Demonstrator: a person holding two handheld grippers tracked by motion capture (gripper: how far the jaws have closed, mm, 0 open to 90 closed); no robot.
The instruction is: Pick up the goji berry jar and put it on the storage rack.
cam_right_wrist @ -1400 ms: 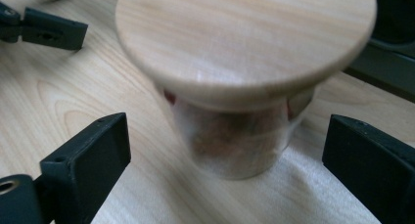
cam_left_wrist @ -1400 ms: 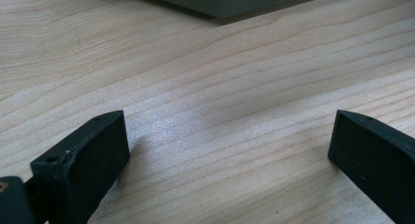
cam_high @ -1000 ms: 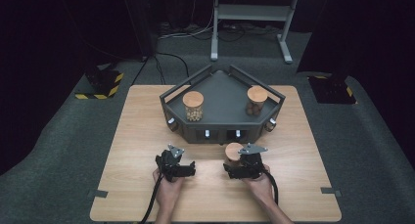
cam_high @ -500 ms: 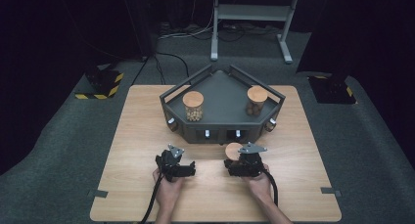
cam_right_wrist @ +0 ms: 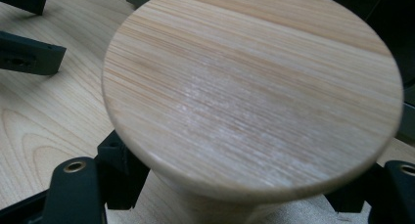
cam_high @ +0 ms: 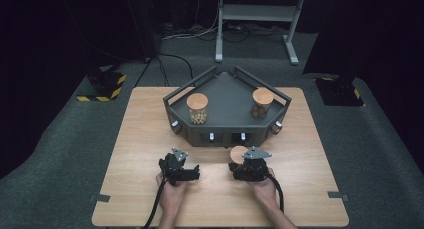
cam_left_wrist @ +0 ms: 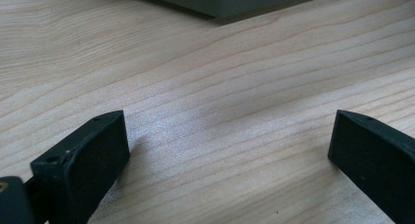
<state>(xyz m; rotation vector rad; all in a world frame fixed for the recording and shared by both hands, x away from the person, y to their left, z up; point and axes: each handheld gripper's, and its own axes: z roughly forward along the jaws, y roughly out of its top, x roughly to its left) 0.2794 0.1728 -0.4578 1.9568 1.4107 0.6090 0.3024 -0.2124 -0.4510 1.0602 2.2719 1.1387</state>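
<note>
On the near left of the wooden table: the left gripper, held low over the boards, jaws spread wide and released, bare wood grain between them in the left gripper view. Nothing grasped there. Just ahead in that same view, an edge of the grey tray.

Toward the middle, at the far side of the table: the grey tray, angular and walled. Inside, standing upright and well apart, the left jar with pale contents and the right jar with darker contents, each under a round wooden lid.

Right of centre, near the front wall of the tray: the right gripper, jaws just closing over the last moment and now clenched around a third jar, beneath its wooden lid. In the right gripper view, black jaws flanking the body of the jar on both sides, wide lid overhanging them. Jar upright on the table, between the tray and the right hand. Contents of the jar hidden by the lid.
</note>
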